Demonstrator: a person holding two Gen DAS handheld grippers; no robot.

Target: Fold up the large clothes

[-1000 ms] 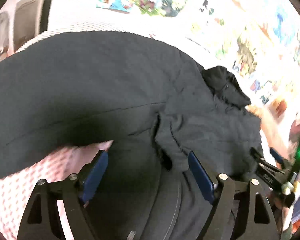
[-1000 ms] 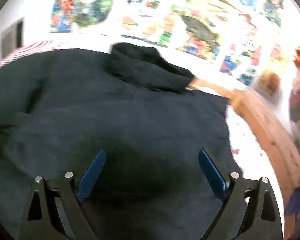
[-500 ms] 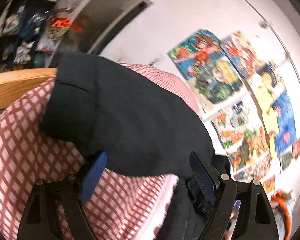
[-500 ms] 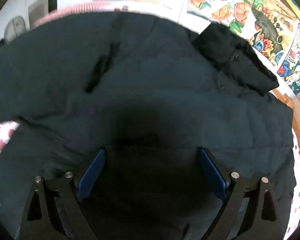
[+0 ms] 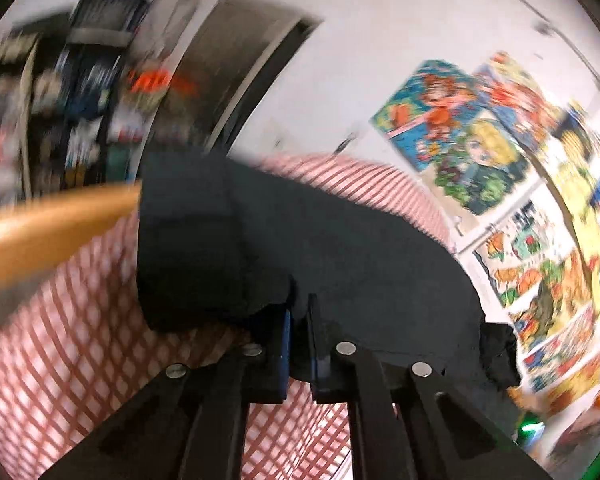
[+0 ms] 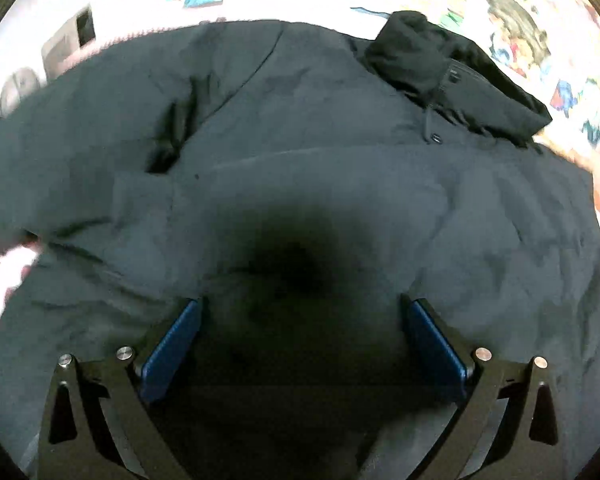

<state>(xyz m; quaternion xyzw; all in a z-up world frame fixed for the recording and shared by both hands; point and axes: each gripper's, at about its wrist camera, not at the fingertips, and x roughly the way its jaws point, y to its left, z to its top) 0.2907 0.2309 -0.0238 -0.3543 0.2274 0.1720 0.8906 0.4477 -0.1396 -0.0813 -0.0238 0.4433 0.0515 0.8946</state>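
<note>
The jacket (image 6: 300, 152), a single large dark garment with one hood (image 6: 452, 68), lies spread over the red-checked bedcover (image 5: 80, 360) of a bed with a wooden rail (image 5: 48, 224), directly ahead of and beneath both claws. The left claw (image 5: 298, 344), wide open half a second ago with the jacket's edge between its pads, has just been closing and now stands pinched tight on a fold of the dark fabric at the garment's near edge; the cloth bunches up just beyond its tips, with one sleeve end (image 5: 180, 232) lying ahead and to the left. The right claw (image 6: 300, 340) has just been opening a little further and now stands wide, its two blue pads (image 6: 172, 352) poised low over the jacket's body with nothing gripped between them; whether they touch the cloth cannot be told. With one edge now secured, the left side looks ready to be lifted and carried across, while the right claw still has to take its own hold. Count: one jacket, one hood, two claws, one bed, several bright posters (image 5: 452, 120) on the wall beyond.
</note>
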